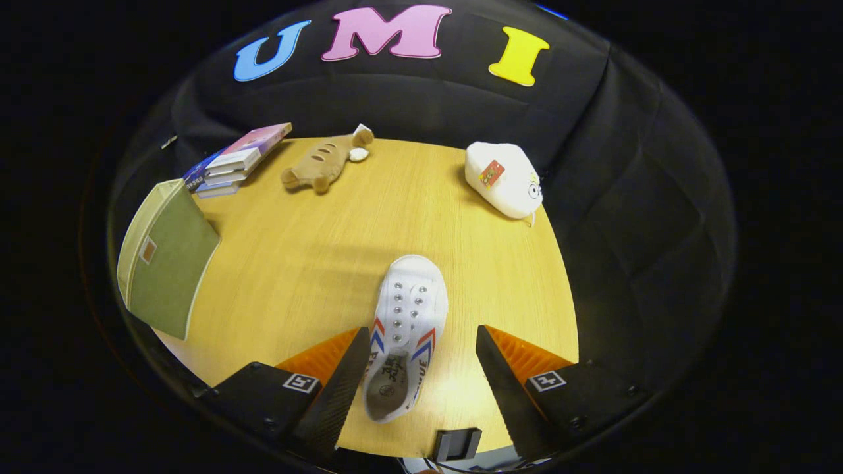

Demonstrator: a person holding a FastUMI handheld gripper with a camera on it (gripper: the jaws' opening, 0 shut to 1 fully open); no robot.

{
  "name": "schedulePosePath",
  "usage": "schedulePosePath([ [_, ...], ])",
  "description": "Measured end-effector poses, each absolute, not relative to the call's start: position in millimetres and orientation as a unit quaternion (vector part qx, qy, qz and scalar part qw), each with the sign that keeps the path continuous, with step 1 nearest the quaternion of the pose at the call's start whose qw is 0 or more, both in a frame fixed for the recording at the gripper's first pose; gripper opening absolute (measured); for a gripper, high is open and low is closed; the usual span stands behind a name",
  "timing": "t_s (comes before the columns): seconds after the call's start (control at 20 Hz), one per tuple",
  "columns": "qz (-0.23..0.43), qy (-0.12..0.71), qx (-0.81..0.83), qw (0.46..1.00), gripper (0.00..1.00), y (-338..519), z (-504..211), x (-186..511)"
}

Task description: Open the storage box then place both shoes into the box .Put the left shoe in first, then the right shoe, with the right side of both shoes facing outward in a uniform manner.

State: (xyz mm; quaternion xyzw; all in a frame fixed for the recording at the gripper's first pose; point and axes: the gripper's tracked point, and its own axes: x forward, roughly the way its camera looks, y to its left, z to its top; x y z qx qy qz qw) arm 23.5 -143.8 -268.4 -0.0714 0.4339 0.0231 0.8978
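on the wooden table [296, 263] the white sneaker [405, 329] lies between the wide-open, empty gripper [421, 368], its long axis along the fingers, toe pointing away.

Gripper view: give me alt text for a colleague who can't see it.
The open gripper straddles the heel of a white shoe lying on a wooden table, toe pointing away. To the left stands a green storage box; beyond lie stacked books, a brown plush toy and a white plush toy.
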Motion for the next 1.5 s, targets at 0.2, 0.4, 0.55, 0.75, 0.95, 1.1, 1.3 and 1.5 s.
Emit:
schedulePosePath([
  [0.2,0.025,0.462,-0.075,0.884,0.99,-158.3,-302.6,22.9],
  [0.4,0.022,0.484,-0.057,0.873,0.99,-166.0,-324.0,19.9],
  [0.55,0.03,0.494,-0.042,0.868,0.99,-166.1,-332.3,19.3],
  [0.75,0.048,0.515,-0.031,0.856,0.94,-167.2,-340.8,9.1],
  [0.95,0.046,0.508,-0.018,0.86,0.91,-164.0,-346.9,16.8],
  [1.1,0.06,0.518,0.011,0.853,0.83,-152.2,-349.9,17.3],
  [1.3,0.071,0.519,0.041,0.851,0.44,-144.7,-351.6,15.8],
  [1.5,0.051,0.529,0.077,0.843,0.35,-147.0,-351.3,15.2],
])
